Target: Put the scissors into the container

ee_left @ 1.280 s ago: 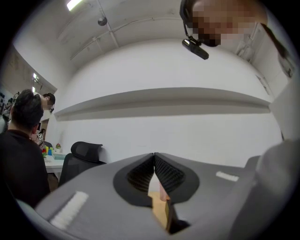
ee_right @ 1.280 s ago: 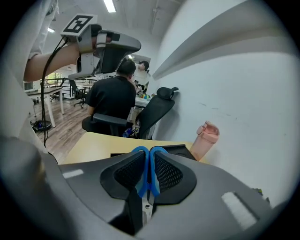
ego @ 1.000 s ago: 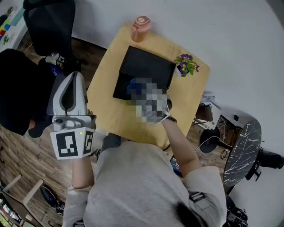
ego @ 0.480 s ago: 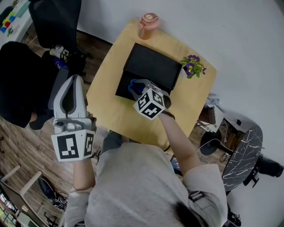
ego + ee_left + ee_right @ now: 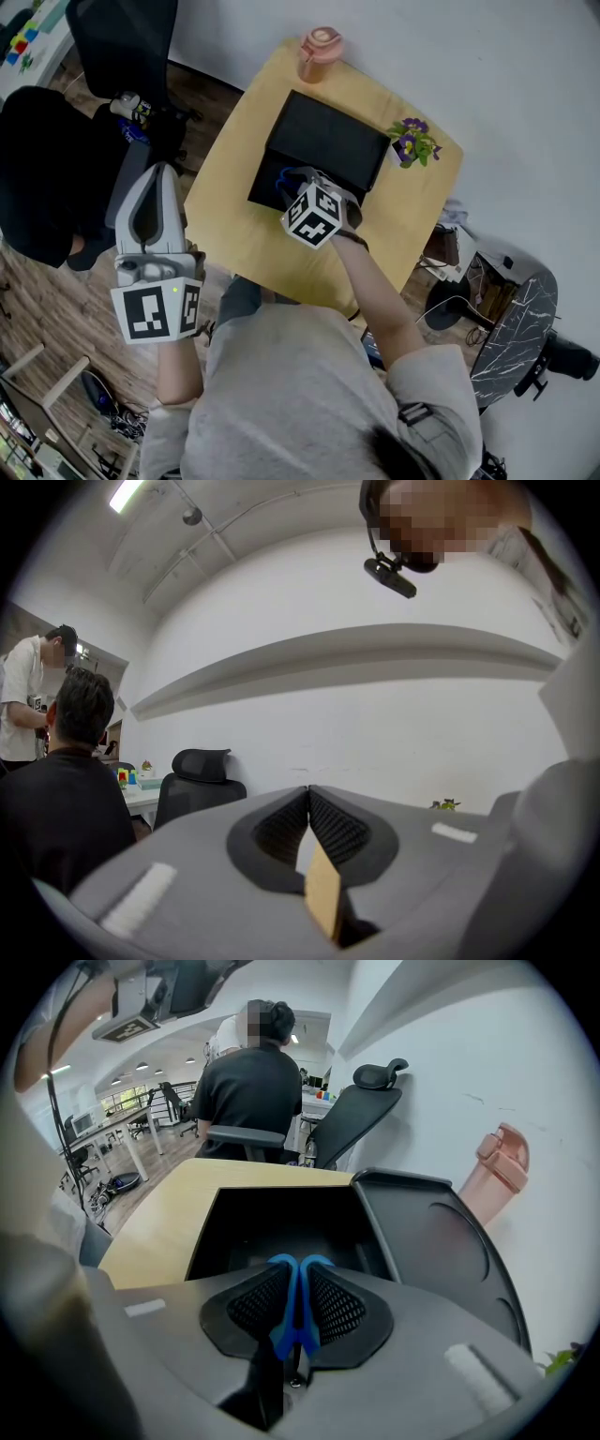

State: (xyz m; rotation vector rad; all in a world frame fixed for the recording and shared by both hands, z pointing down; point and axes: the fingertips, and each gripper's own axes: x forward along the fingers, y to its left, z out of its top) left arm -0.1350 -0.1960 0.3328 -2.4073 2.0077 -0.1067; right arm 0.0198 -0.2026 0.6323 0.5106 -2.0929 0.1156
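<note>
The scissors have blue handles, and my right gripper is shut on them. In the head view the right gripper hangs over the near left part of the black container, with the blue handles showing at its tip. The right gripper view shows the container's open box just ahead and below, its lid folded back to the right. My left gripper is held off the table's left side, jaws pressed together with nothing in them.
A pink bottle stands at the far edge of the wooden table, and a small flower pot at its right. An office chair and a seated person in black are to the left.
Almost nothing has moved. The right gripper with the scissors stays over the container's near edge, and the left gripper stays where it was.
</note>
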